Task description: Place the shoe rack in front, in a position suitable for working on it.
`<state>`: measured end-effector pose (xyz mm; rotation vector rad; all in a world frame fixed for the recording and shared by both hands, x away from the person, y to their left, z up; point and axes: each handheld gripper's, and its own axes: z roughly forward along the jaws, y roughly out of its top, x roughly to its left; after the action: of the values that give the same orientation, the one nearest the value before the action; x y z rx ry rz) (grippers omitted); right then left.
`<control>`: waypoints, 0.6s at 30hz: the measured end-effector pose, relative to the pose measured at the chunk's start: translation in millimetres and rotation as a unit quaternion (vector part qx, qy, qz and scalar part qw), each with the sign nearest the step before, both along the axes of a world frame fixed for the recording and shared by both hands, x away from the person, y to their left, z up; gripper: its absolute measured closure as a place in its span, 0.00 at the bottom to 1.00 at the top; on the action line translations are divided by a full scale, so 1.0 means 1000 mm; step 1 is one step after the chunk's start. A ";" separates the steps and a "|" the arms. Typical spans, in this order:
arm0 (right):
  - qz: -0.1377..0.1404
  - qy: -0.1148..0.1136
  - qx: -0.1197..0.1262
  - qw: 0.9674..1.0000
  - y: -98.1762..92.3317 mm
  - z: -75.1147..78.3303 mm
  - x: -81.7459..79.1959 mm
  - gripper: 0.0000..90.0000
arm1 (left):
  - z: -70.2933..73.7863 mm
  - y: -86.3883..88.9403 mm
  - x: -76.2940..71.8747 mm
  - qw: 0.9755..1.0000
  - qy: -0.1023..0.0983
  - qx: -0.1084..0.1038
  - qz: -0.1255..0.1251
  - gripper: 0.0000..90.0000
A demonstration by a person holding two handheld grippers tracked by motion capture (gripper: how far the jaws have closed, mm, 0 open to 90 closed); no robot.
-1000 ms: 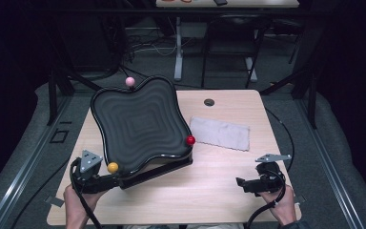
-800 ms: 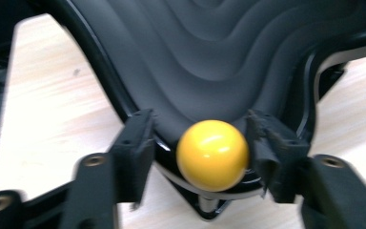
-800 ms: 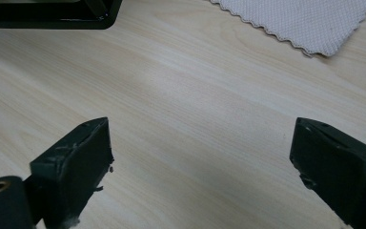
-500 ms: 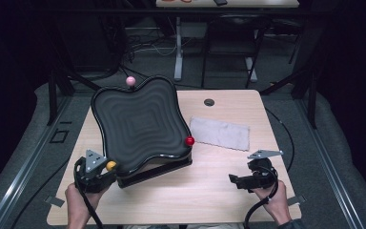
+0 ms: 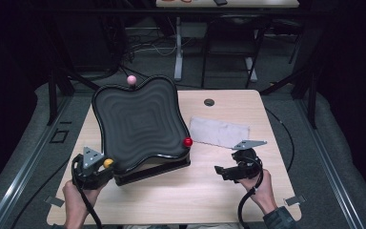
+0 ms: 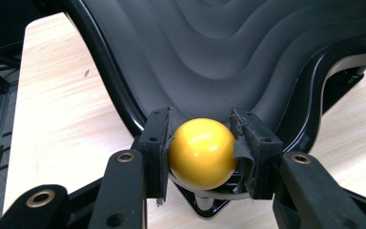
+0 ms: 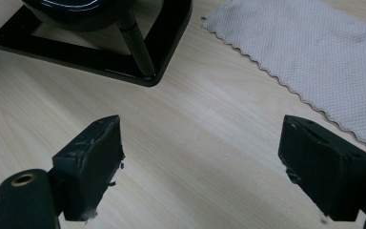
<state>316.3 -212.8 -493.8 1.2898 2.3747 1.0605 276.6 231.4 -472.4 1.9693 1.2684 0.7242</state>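
At the near left corner of the wooden table [image 5: 181, 200], the left gripper [image 5: 95, 168] has its two black jaws squeezed on a yellow ball [image 6: 202, 152]. From the left gripper view, the pads [image 6: 161, 148] press on both sides of the ball. This yellow ball sits on a short post at one corner of a big black wavy tray [image 5: 138, 124]. The tray rests tilted on a black stand [image 7: 124, 57]. A red ball [image 5: 188, 142] sits at the tray's right corner, and a pink ball [image 5: 131, 80] at the far corner. Over on the right, the right gripper [image 5: 220, 172] hangs above bare wood with its jaws wide apart and nothing between them. They have just been closing a little. A grey cloth [image 5: 218, 132] lies flat on the table, just past the right gripper and beside the tray.
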 end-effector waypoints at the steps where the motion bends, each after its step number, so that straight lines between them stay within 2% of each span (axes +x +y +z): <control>1: -0.002 0.000 -0.001 1.000 0.000 0.000 0.000 0.16 | 0.000 0.001 0.002 1.000 -0.001 0.001 0.001 0.67; 9: -0.010 0.004 0.008 1.000 -0.004 -0.001 0.002 0.17 | 0.001 0.008 0.013 1.000 0.002 0.003 0.004 0.67; 18: -0.012 0.008 0.006 1.000 -0.004 -0.002 0.004 0.17 | 0.001 0.022 0.029 1.000 0.006 0.000 0.006 0.67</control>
<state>320.4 -217.2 -495.5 1.3308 2.3625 1.0627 306.1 253.4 -471.3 1.9698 1.2878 0.7199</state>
